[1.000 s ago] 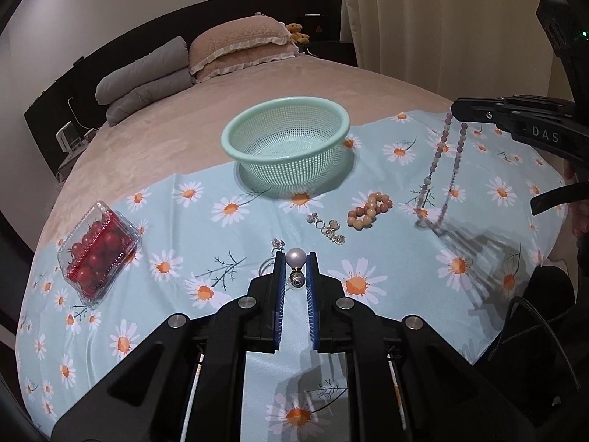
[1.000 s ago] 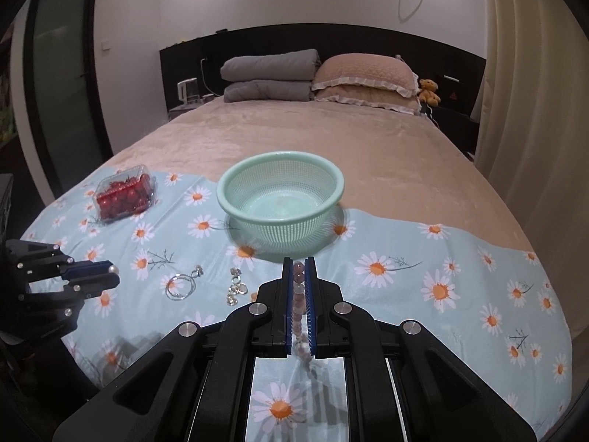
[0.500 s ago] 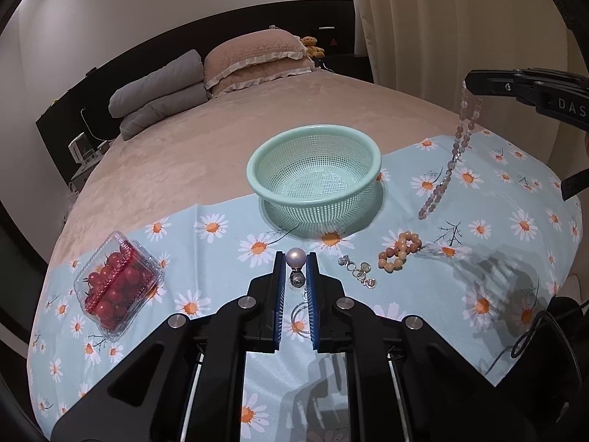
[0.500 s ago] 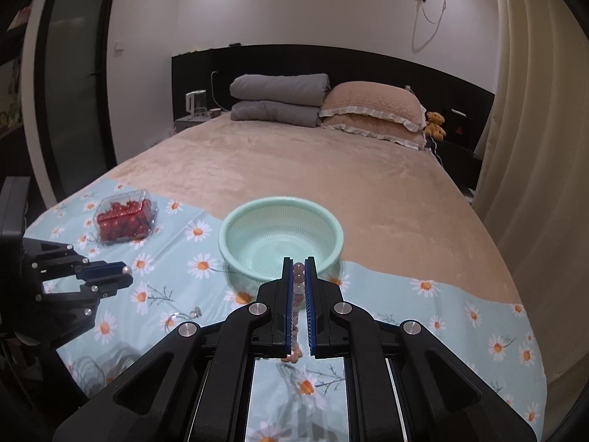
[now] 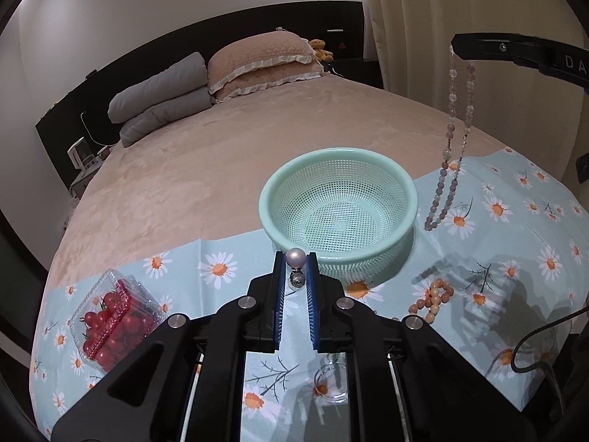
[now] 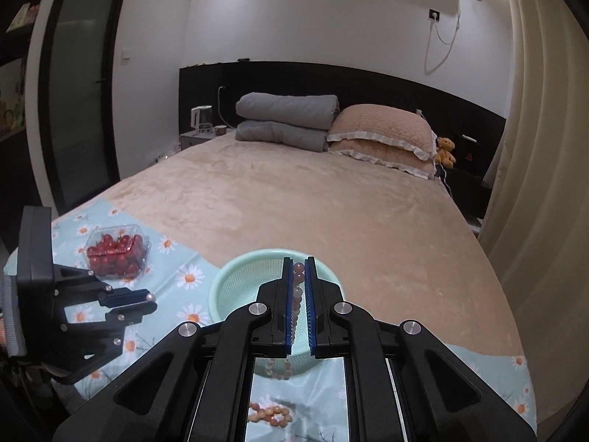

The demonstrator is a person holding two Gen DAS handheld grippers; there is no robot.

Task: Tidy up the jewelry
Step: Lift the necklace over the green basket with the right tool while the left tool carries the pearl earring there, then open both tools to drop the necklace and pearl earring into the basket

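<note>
My left gripper (image 5: 296,258) is shut on a pearl earring (image 5: 296,258), held above the daisy cloth just in front of the mint-green mesh basket (image 5: 383,254). My right gripper (image 6: 298,269) is shut on a long pink bead necklace (image 6: 299,276), lifted high; the necklace (image 5: 451,154) hangs in a loop to the right of the basket in the left wrist view. The basket (image 6: 235,287) lies below my right fingers. A tan bead bracelet (image 5: 430,296) lies on the cloth, also visible in the right wrist view (image 6: 270,413). A ring (image 5: 331,383) lies under my left gripper.
A clear box of cherry tomatoes (image 5: 110,316) sits at the cloth's left edge, also in the right wrist view (image 6: 116,252). The cloth (image 5: 515,243) covers the foot of a beige bed (image 6: 313,199) with pillows at the head. A curtain (image 6: 545,147) hangs on the right.
Both grippers have risen and moved towards the basket. The necklace is lifted clear of the cloth and now hangs free beside the basket.
</note>
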